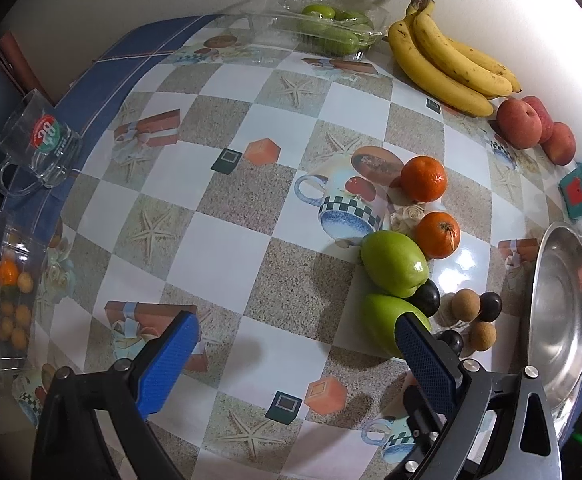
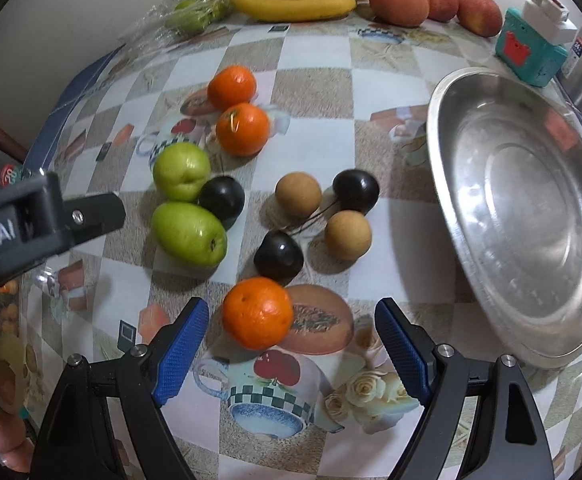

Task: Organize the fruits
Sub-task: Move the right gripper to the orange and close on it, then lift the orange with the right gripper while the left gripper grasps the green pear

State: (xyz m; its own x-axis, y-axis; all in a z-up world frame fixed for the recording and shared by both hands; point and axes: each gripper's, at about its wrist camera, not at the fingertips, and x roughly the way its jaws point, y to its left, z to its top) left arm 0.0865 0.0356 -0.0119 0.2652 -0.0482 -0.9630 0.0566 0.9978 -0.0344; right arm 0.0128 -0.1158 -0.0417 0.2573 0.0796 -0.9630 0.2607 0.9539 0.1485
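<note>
The right gripper (image 2: 291,328) stands wide open with nothing held, the nearest orange (image 2: 257,313) just ahead between its fingers; the left gripper (image 1: 295,344) is open too, beside a green apple (image 1: 387,330). The orange is round and could roll if one finger nudges it first; the steel bowl (image 2: 463,208) sits empty to the right.

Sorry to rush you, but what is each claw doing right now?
Left claw: open, holding nothing.
Right claw: open, empty, an orange just ahead.
</note>
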